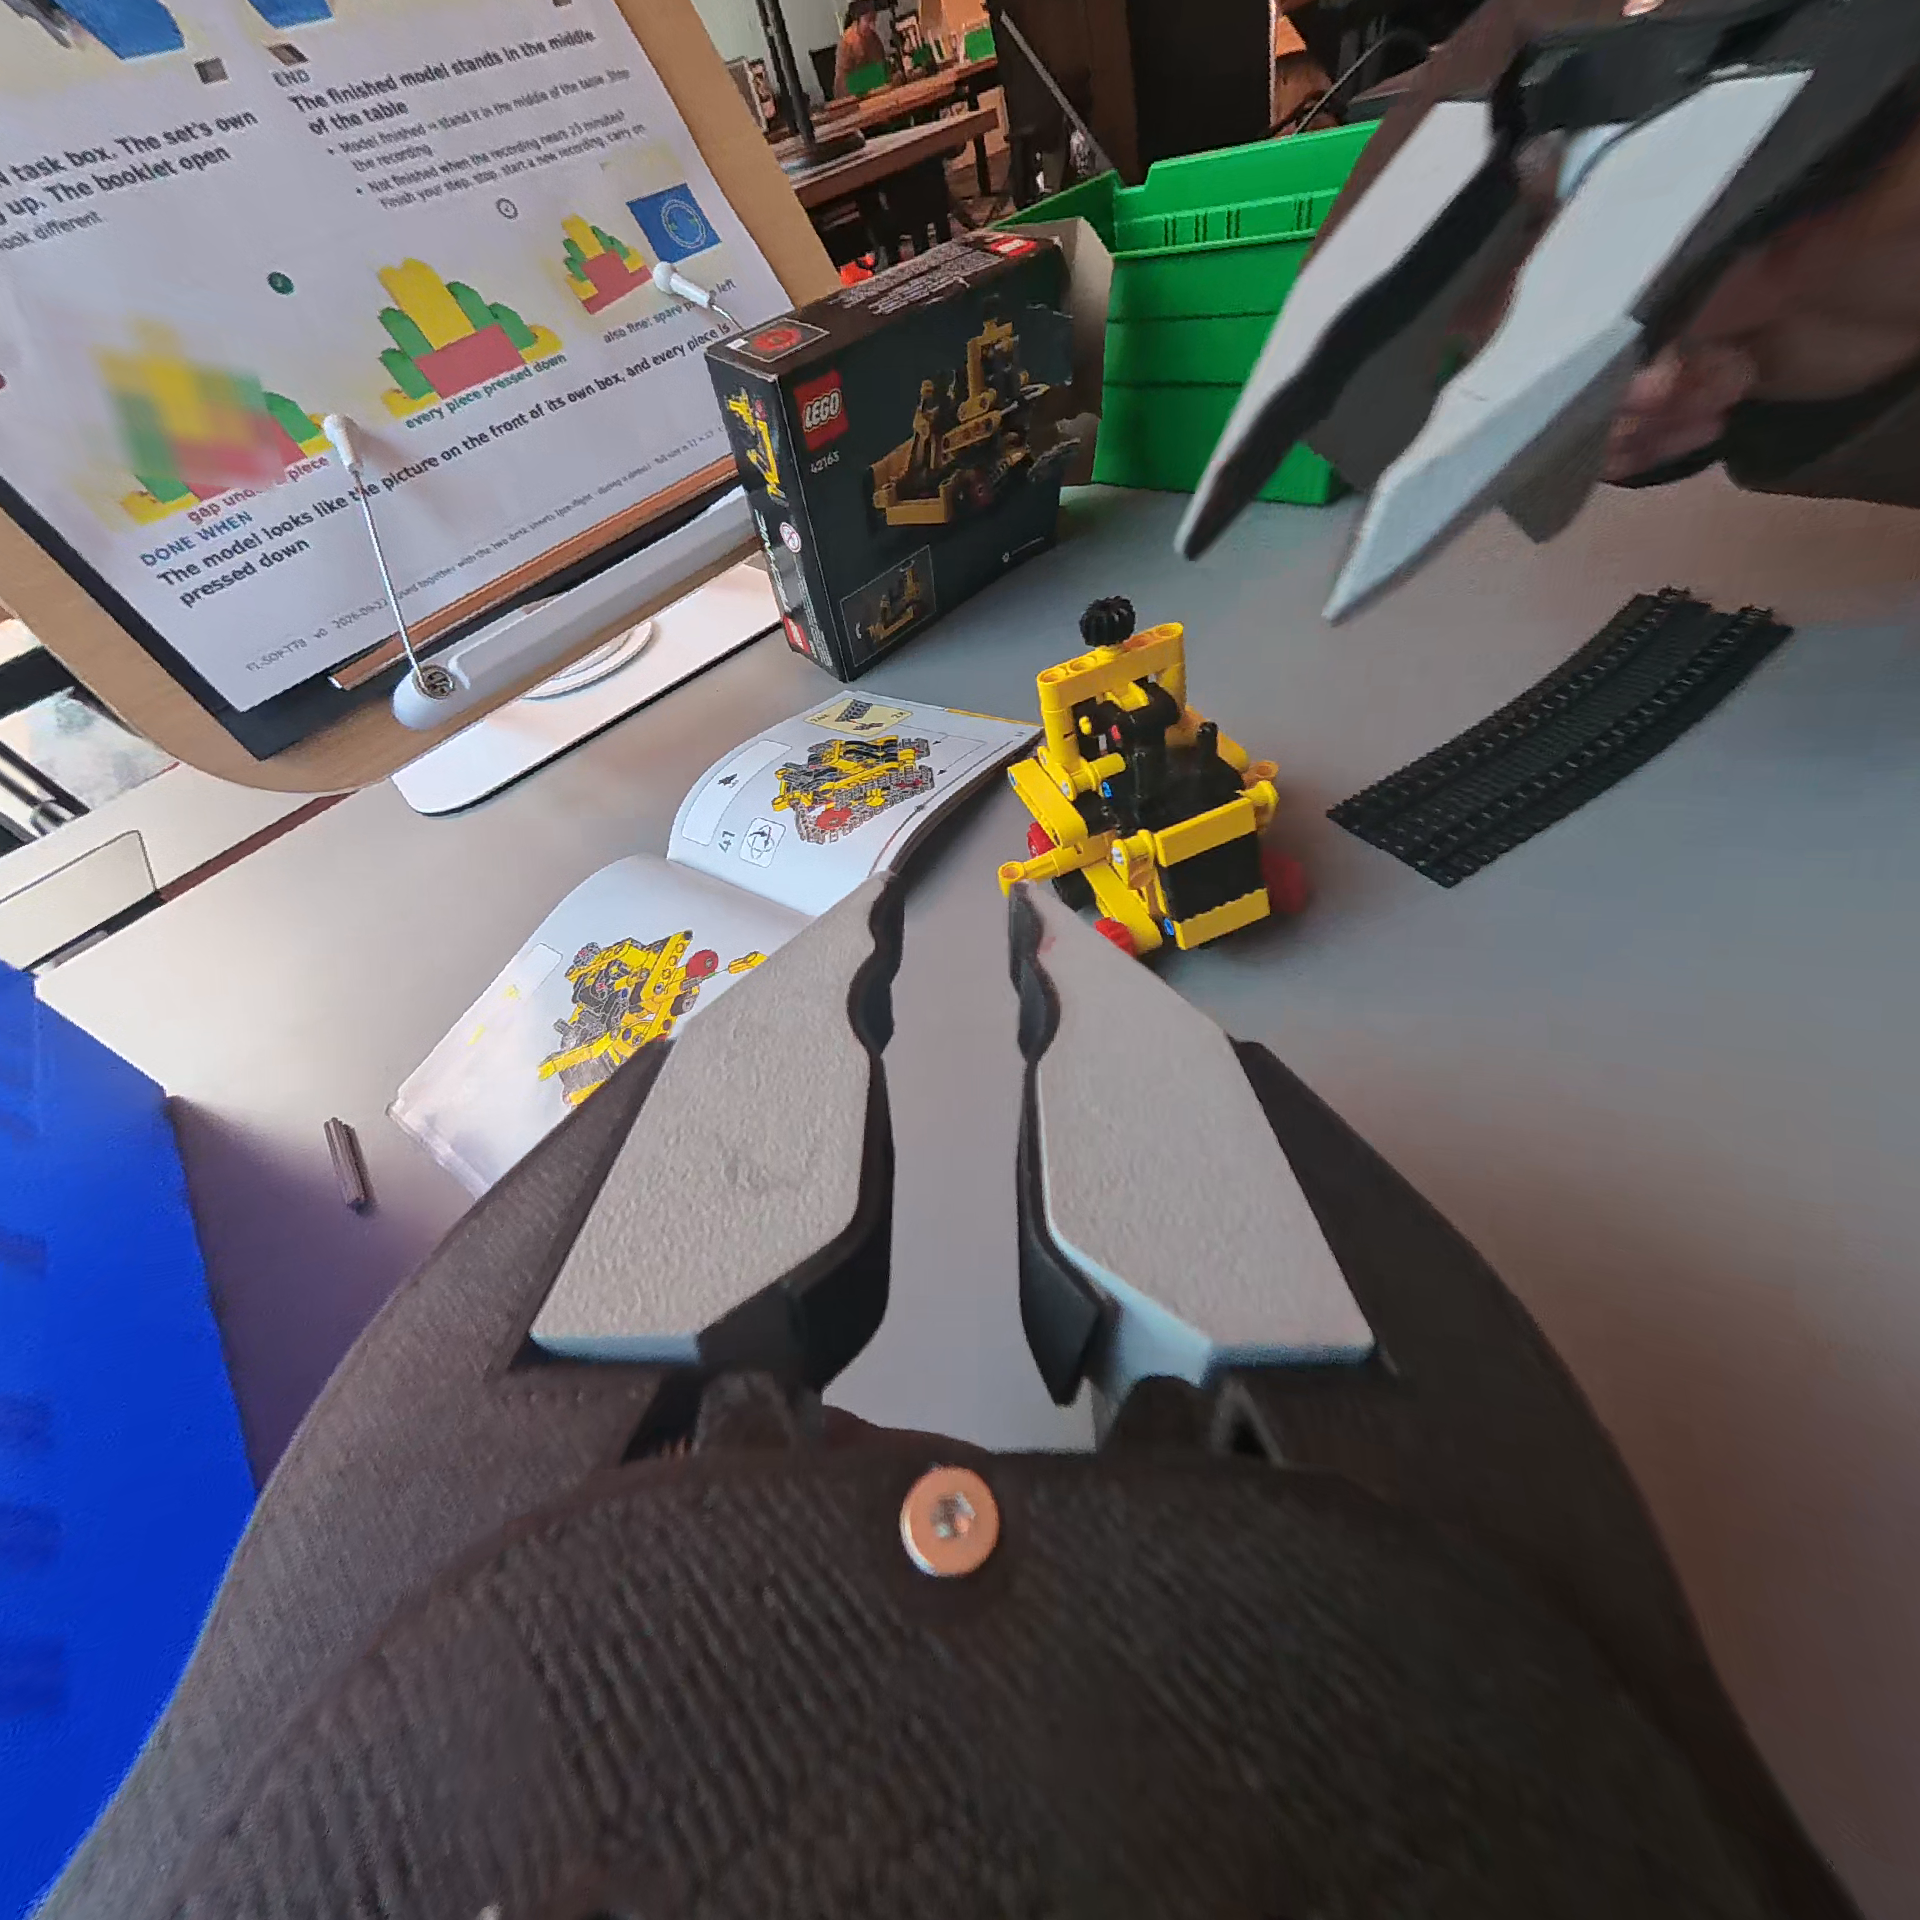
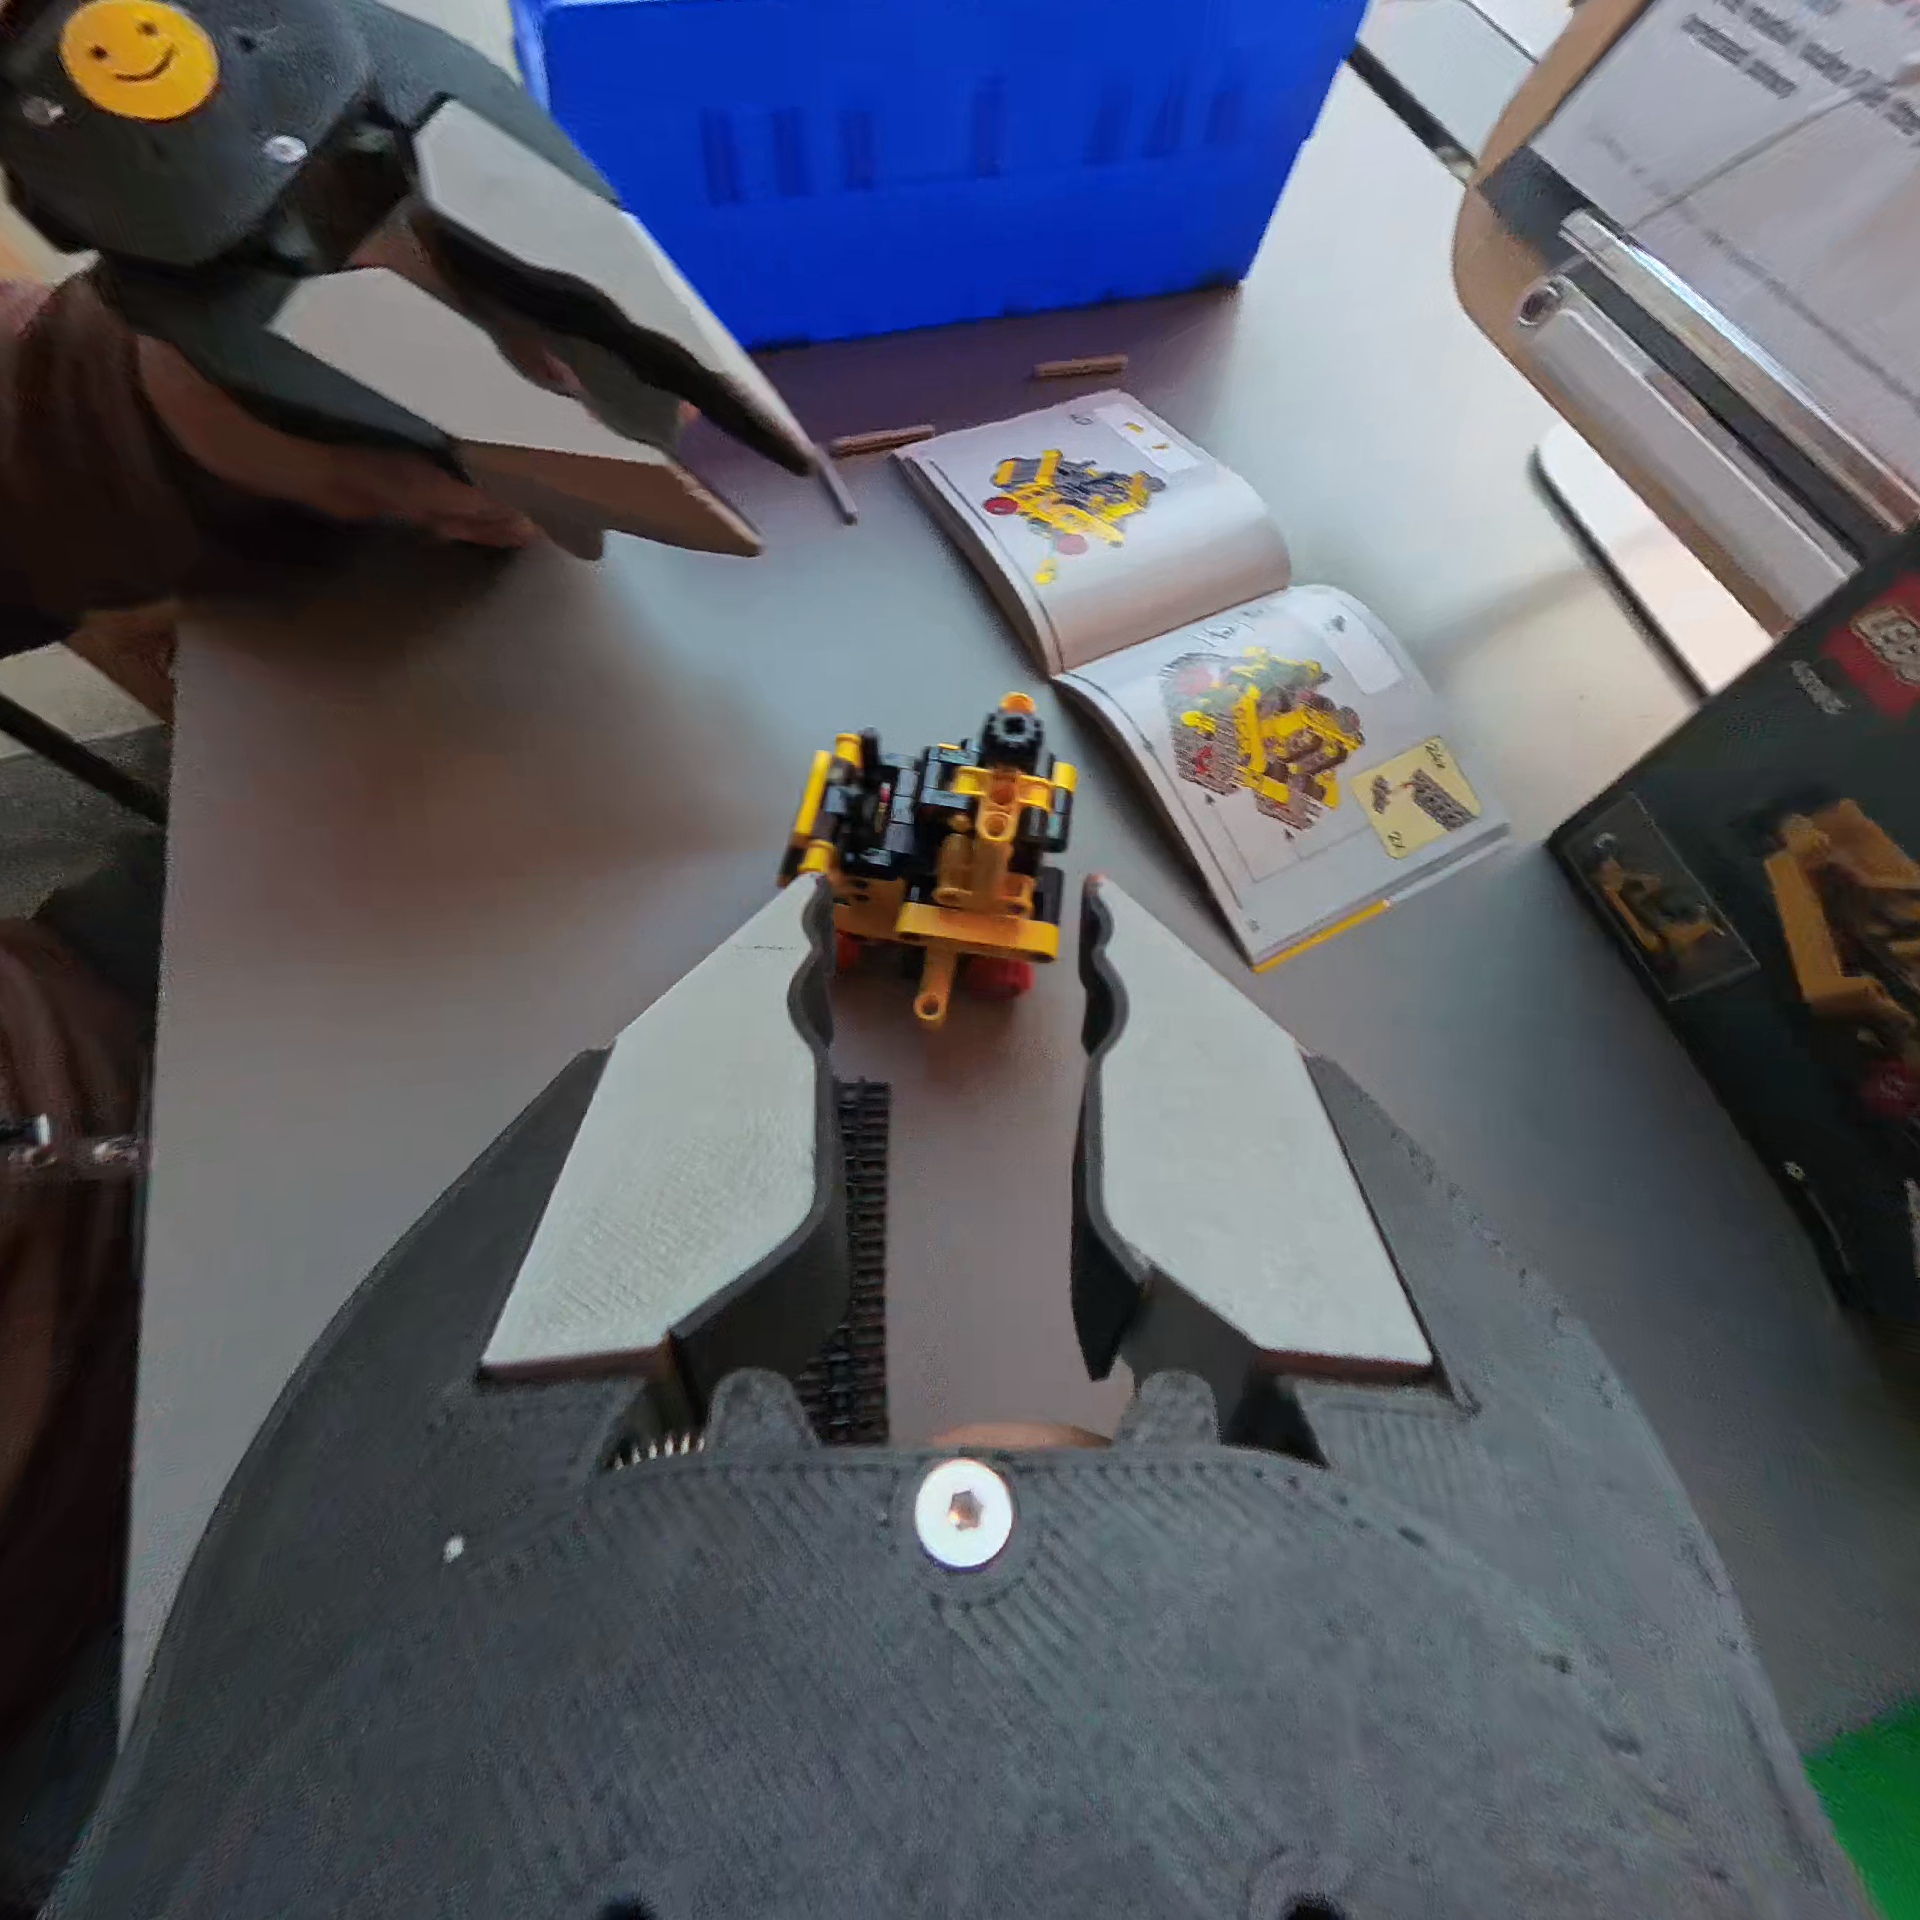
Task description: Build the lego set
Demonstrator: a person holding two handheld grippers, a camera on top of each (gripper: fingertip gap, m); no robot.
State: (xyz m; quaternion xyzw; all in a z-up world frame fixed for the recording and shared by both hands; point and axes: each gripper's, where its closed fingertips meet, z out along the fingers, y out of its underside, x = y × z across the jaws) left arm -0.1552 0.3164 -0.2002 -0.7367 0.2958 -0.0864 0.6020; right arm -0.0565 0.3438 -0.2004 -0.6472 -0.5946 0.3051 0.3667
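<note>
Lego bulldozer (image 1: 1148,805) on grey table (image 1: 1558,1091) beside open booklet (image 1: 727,883), both grippers parted and empty, left gripper (image 1: 951,904), right gripper (image 2: 951,899), green bin (image 1: 1216,260) only in left view, smiley sticker (image 2: 138,57) only in right

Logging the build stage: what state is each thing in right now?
Left tongs: open, empty.
Right tongs: open, empty.
Yellow model: upright, partly built, no tracks fitted.
Black tracks: lying flat, unattached.
Booklet: open.
Set box: standing upright.
</note>
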